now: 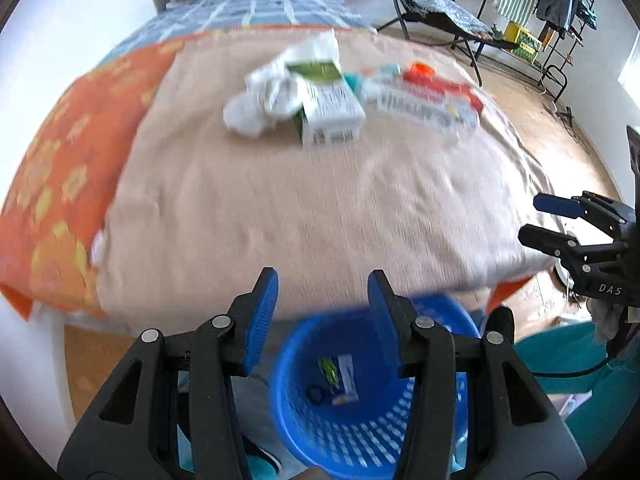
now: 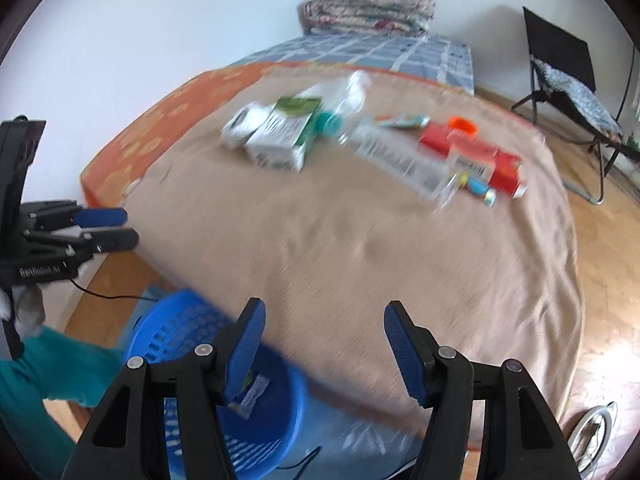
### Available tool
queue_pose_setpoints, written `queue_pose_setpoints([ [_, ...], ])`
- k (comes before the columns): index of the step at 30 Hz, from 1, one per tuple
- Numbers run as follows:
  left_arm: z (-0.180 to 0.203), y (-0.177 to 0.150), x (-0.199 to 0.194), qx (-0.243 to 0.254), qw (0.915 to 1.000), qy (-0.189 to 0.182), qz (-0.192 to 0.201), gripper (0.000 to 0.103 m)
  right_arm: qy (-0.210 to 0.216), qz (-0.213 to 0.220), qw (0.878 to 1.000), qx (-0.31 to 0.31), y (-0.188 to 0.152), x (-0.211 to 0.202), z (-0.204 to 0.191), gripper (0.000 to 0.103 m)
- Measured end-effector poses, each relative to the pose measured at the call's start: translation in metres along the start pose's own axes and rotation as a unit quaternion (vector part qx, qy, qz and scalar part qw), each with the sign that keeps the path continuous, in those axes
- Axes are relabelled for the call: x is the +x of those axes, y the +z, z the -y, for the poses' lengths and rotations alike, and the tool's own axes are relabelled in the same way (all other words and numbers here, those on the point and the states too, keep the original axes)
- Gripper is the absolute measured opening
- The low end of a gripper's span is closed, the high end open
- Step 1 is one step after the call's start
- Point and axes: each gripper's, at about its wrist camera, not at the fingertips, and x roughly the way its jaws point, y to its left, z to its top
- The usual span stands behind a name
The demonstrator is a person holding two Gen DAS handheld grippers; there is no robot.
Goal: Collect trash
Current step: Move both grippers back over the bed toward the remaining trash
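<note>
Beige cloth (image 2: 340, 248) covers the bed that fills both views, with a wooden floor and a black chair (image 2: 560, 64) behind it. Both grippers point down and forward over the near edge of this bed.

The left gripper (image 1: 322, 292) has its jaws apart and nothing is between them. Just below and in front of its fingers stands the blue basket (image 1: 360, 432) on the floor, against the bed edge. I think it is placed there so that trash can be dropped in it without walking. A few small scraps already lie on its bottom.

The right gripper (image 2: 324, 324) also has its jaws apart, a little wider, and it holds nothing. The basket is below it, toward its left finger.

The remaining trash lies well ahead of both grippers, at the far part of the cloth: 1 green and white box (image 2: 286, 134), crumpled white paper (image 1: 256, 108), 1 clear bottle (image 2: 348, 96) and 1 red and white carton (image 2: 476, 156). They lie close together, some touching, so each one probably needs a separate grasp.
</note>
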Motion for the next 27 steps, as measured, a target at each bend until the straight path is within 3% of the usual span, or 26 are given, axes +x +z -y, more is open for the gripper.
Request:
queue_pose_setpoints([
  [2,-0.006,0.016,0.002,-0.006,0.9999,0.0,0.008,0.048,-0.004,0.002,1.0,0.012,0.013,0.005,0.013,0.072],
  [7,-0.02,0.059,0.017,-0.038,0.9991,-0.012,0.015,0.048,0.008,-0.014,0.998,0.064,0.038,0.025,0.043,0.072],
  [11,-0.028,0.087,0.03,-0.045,0.9988,-0.006,0.018,0.048,-0.039,-0.021,0.999,0.02,0.057,0.037,0.044,0.072],
  [15,-0.038,0.111,0.047,-0.068,0.9975,-0.006,0.019,0.048,-0.067,-0.009,0.998,0.003,0.075,0.039,0.055,0.082],
  [19,-0.044,0.128,0.064,-0.085,0.9962,-0.004,0.016,0.048,-0.039,-0.002,0.999,0.019,0.096,0.042,0.071,0.082],
  [27,-0.054,0.14,0.087,-0.111,0.9938,-0.001,0.005,0.048,-0.023,0.0,1.0,0.011,0.126,0.07,0.067,0.082],
])
